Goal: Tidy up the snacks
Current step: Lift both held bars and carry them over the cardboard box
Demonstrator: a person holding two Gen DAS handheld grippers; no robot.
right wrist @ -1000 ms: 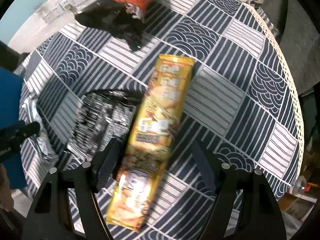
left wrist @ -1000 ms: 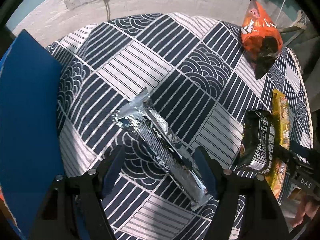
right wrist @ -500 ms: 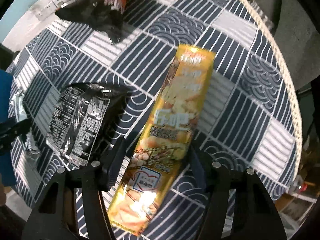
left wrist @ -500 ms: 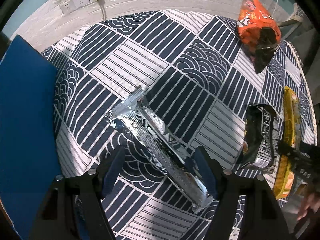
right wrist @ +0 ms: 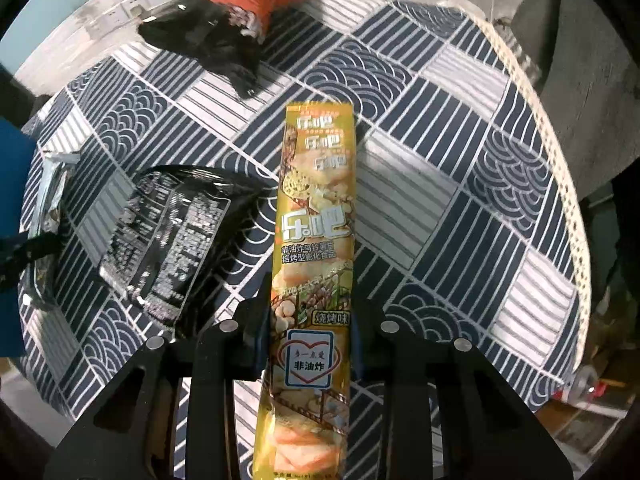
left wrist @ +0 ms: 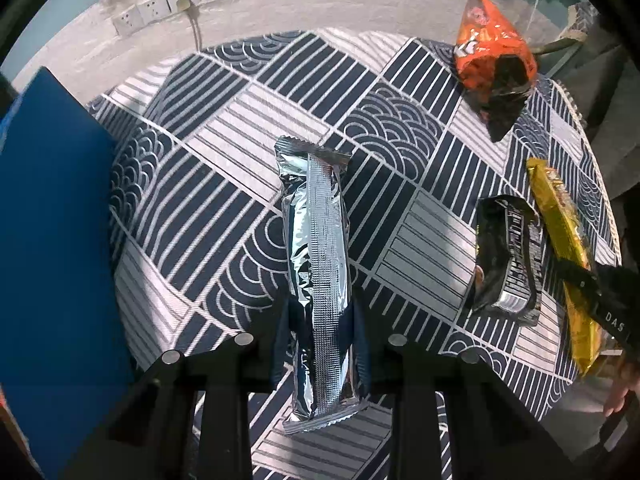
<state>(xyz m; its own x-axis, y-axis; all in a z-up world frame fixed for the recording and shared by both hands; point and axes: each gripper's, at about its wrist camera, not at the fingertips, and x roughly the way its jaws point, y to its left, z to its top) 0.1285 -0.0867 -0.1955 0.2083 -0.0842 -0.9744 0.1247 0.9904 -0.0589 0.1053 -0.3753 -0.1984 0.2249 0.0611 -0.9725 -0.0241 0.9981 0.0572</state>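
A long silver pack [left wrist: 318,280], crinkled foil with a ribbed seam down its middle and crimped ends, sits clamped between the fingers of the left hand-held gripper [left wrist: 320,344], its jaws closed narrow on the pack's lower part; most of its length runs ahead of the fingertips over the patterned cloth of the bench [left wrist: 224,216]. The right hand-held gripper [right wrist: 310,340] is likewise closed on a long yellow pack [right wrist: 314,248], printed with snack pictures and a heart label, which also reaches well ahead of its fingers.

Only the left wrist view shows the blue panel [left wrist: 56,264] off to the left hand-held gripper's left, the wall sockets [left wrist: 168,0] beyond the bench, and part of a hand at the lower right edge. Only the right wrist view shows the yellow pack's print head-on and the cloth's white trim [right wrist: 560,184] at the bench's edge.

A black pack [right wrist: 168,240] lies flat just left of the right hand-held gripper, between the two held packs. An orange bag [left wrist: 492,68], dark at its lower end, lies far ahead; whether it is torn open is unclear.
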